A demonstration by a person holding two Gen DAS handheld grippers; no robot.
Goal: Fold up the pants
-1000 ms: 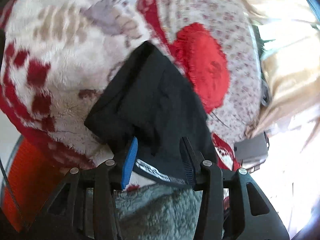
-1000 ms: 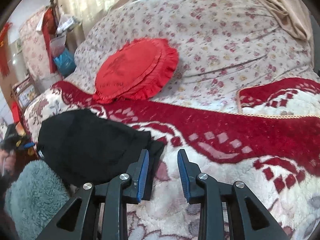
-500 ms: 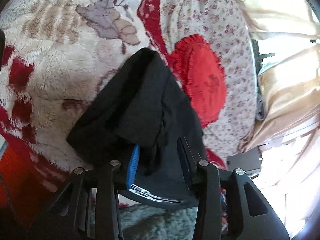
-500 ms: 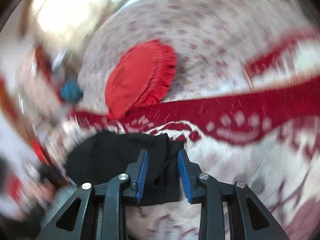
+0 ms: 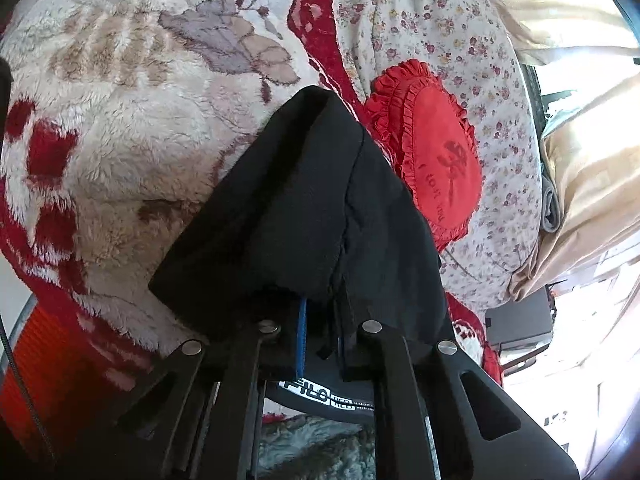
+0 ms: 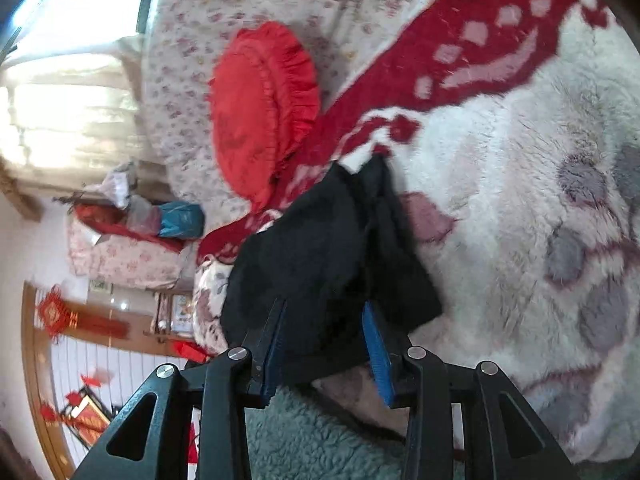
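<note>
Pants (image 5: pixel 304 208): black, soft, limp. Left gripper (image 5: pixel 320 344) clenched on waistband; right gripper (image 6: pixel 326 344) jaws parted around hem. Grab doubled edges.

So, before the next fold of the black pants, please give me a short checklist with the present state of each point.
1. Left hand-held gripper closed on the pants: ok, cloth is pinched between its fingers.
2. Right hand-held gripper closed on the pants: not ok, jaws stand apart around the cloth.
3. Pants lying flat on the blanket: not ok, bunched.
4. Red cushion apart from the pants: ok.
5. Waistband label edges aligned: cannot tell.
</note>
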